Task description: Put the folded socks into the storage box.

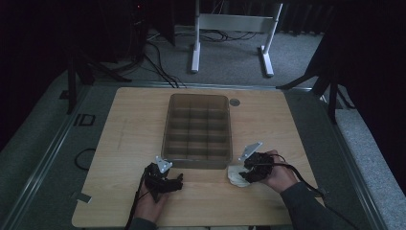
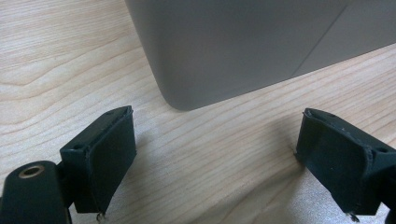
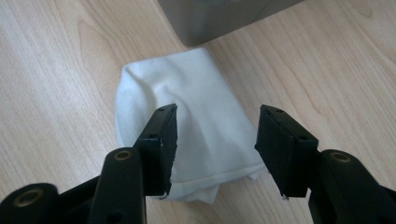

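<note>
White cloth [image 3: 187, 121] on table, beneath right gripper [image 3: 215, 140], jaws spread, not grasping it

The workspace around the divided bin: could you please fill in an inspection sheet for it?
Surface: wooden table, bare, light grain.
Job's things: white folded cloth beside the near right corner of the grey divided bin; its compartments look empty.
Clutter: small round grey disc beyond the bin.
Grippers: right tongs open over the cloth; left tongs open, holding nothing, facing the bin's corner.
Cables: one trails from each gripper; more lie on the floor.
Surroundings: dim room, white stand frame.
</note>
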Action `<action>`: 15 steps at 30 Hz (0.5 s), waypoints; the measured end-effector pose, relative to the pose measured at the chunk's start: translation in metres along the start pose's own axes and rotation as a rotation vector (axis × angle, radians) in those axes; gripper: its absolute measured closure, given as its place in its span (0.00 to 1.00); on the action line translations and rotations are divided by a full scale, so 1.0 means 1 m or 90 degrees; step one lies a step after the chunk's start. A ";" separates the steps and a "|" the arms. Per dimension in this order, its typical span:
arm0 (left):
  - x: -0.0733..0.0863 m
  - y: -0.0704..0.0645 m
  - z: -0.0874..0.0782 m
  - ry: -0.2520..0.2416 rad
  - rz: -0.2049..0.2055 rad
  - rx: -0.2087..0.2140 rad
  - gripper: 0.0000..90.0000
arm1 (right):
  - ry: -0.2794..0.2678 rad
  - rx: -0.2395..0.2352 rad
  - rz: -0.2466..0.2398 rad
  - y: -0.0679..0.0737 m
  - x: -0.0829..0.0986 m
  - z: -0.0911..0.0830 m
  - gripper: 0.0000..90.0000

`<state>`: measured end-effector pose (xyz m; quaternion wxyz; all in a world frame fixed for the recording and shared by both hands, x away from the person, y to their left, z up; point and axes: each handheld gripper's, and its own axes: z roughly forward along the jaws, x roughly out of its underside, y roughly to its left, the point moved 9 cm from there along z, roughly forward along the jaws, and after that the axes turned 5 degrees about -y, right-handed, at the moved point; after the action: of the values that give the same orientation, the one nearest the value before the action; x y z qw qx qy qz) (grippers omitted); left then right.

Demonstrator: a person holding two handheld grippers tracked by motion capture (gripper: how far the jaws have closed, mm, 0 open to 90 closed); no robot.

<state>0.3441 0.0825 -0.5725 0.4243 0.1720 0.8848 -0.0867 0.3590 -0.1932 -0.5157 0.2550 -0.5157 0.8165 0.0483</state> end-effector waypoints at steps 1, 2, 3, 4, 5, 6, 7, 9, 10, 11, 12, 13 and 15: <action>0.000 0.000 0.000 0.000 0.000 0.000 0.13 | 0.005 -0.004 -0.004 0.001 0.000 0.001 0.53; 0.000 0.000 0.000 0.000 0.000 0.000 0.13 | 0.009 -0.006 -0.006 0.001 0.000 0.001 0.53; 0.000 0.000 0.000 0.000 0.000 0.000 0.13 | 0.009 -0.006 -0.006 0.001 0.000 0.001 0.53; 0.000 0.000 0.000 0.001 0.001 0.000 0.13 | 0.017 -0.012 -0.010 0.002 0.000 0.001 0.53; 0.000 0.000 0.000 0.001 0.002 0.000 0.13 | 0.020 -0.015 -0.012 0.003 -0.001 0.002 0.53; 0.000 0.000 0.000 0.001 0.001 0.000 0.13 | 0.025 -0.017 -0.015 0.004 -0.001 0.003 0.53; 0.000 0.000 0.000 0.001 0.002 0.000 0.13 | 0.025 -0.017 -0.015 0.004 -0.001 0.003 0.53; 0.000 0.000 0.000 0.002 0.002 0.000 0.13 | 0.033 -0.022 -0.021 0.005 -0.002 0.004 0.53; 0.000 0.000 0.000 0.001 0.002 0.000 0.13 | 0.040 -0.027 -0.026 0.006 -0.003 0.005 0.53; 0.000 0.000 0.000 0.001 0.002 0.000 0.13 | 0.042 -0.029 -0.032 0.006 -0.003 0.005 0.53; 0.000 0.000 0.000 0.001 0.002 0.000 0.13 | 0.042 -0.029 -0.032 0.006 -0.003 0.005 0.53; 0.000 0.000 0.000 0.001 0.002 0.000 0.13 | 0.050 -0.033 -0.033 0.006 -0.004 0.006 0.53; 0.000 0.000 0.000 0.001 0.001 0.000 0.13 | 0.059 -0.037 -0.035 0.006 -0.005 0.006 0.53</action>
<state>0.3439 0.0827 -0.5725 0.4235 0.1732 0.8850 -0.0862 0.3576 -0.1846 -0.5200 0.2029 -0.5471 0.8111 0.0409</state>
